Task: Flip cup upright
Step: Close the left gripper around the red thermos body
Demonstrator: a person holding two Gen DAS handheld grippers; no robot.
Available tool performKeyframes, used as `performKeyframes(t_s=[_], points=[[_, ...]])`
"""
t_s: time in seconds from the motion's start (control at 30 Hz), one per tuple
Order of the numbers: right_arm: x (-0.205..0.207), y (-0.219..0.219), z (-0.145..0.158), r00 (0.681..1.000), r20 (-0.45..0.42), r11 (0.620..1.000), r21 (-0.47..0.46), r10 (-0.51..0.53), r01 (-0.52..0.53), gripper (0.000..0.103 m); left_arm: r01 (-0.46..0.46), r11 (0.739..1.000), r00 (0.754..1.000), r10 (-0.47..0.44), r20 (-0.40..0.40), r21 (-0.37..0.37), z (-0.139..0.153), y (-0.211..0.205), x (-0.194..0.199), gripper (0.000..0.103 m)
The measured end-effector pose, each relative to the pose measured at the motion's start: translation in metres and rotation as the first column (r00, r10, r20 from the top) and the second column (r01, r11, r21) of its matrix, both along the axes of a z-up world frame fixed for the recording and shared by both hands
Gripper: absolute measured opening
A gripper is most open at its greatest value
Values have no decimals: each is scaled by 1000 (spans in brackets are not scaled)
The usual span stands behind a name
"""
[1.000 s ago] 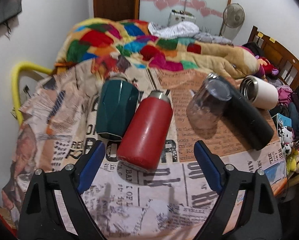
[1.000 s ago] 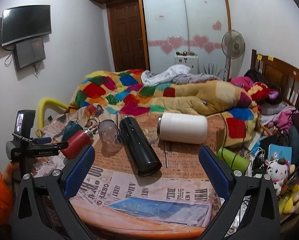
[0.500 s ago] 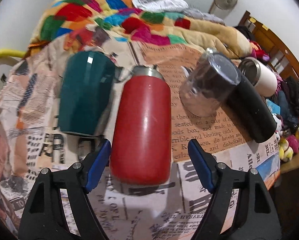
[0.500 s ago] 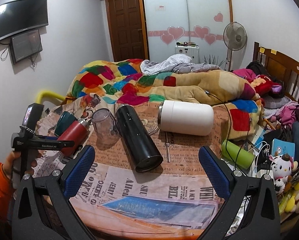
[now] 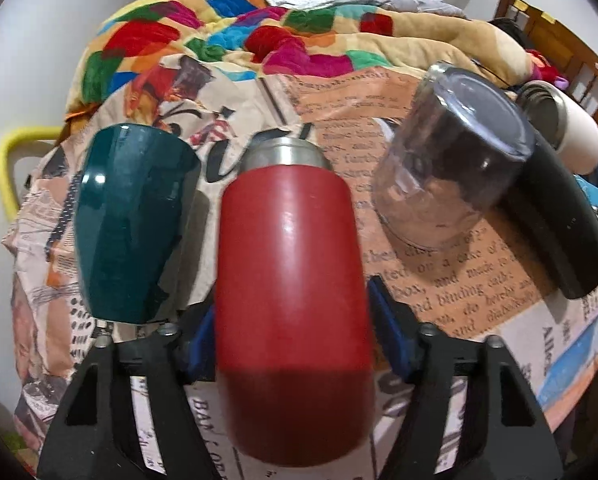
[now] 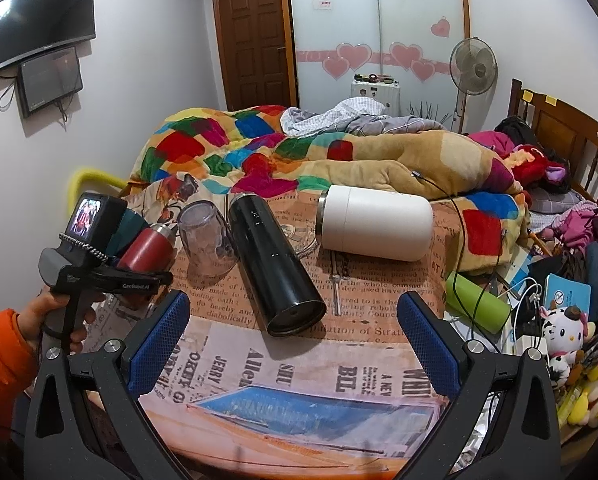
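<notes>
The table [image 6: 299, 412], cloth-covered, holds several fallen vessels. The red cup [image 5: 291, 280] lies on its side: rigid, glossy, likely slippery; grip mid-body. The left gripper [image 5: 289, 344] brackets it, contact uncertain. The right gripper [image 6: 293, 344] stands agape, idle.

Glossy red cup [image 5: 291, 280] w/ steel neck; clear plastic tumbler [image 5: 447, 168]; newsprint cloth [image 5: 451, 292].

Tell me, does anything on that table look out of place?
Yes: several drink containers are off their bases. The red flask, black flask and white tumbler lie on their sides; the teal cup and clear glass are upside down.
</notes>
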State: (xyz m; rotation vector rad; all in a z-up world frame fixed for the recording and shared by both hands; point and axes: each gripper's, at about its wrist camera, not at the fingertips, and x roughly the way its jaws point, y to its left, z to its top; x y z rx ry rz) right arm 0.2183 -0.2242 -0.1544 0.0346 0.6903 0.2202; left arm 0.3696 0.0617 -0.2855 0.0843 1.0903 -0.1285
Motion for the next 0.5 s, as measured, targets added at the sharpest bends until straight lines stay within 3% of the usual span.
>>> performKeyframes(t_s=[0.23, 0.5], points=[[-6, 4, 4, 1000, 3, 1000, -11, 6, -6, 103, 5, 1000, 1000, -5, 31, 10, 7, -4, -16, 61], [-15, 6, 12, 1000, 26, 1000, -19, 16, -16, 103, 43, 999, 993, -44, 105, 5, 47, -14, -54, 61]])
